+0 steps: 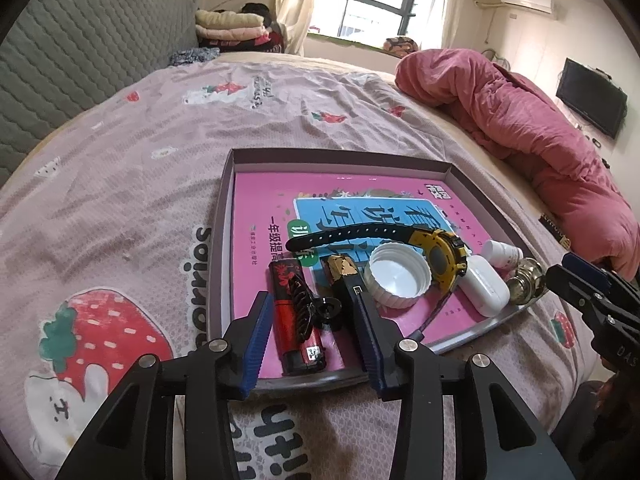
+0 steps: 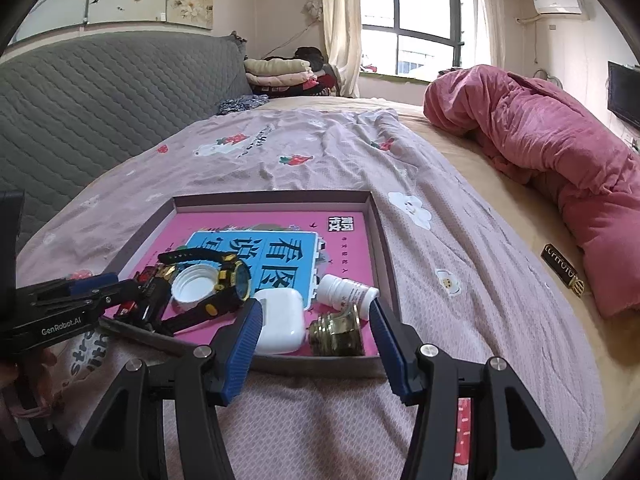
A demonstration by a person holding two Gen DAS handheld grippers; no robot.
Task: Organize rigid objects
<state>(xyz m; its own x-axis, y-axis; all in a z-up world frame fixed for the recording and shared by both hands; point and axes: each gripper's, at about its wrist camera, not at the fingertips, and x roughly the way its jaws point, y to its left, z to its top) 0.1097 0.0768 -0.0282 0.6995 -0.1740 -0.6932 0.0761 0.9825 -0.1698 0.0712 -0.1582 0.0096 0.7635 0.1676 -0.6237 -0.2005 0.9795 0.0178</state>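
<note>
Most small items already lay along the shallow grey cardboard tray's (image 1: 224,216) near edge, both grippers' fingers (image 1: 256,336) (image 2: 244,344) spread, pinching nothing.

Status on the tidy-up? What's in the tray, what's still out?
Done: watch, cap, earbud case, pill bottle, brass knob, lighter and hair clip lie in the tray. In hand: nothing; both tools open. Left: black-gold item by the blanket.

L gripper (image 1: 312,320): parted, angled down | R gripper (image 2: 316,320): wide apart, angled down
</note>
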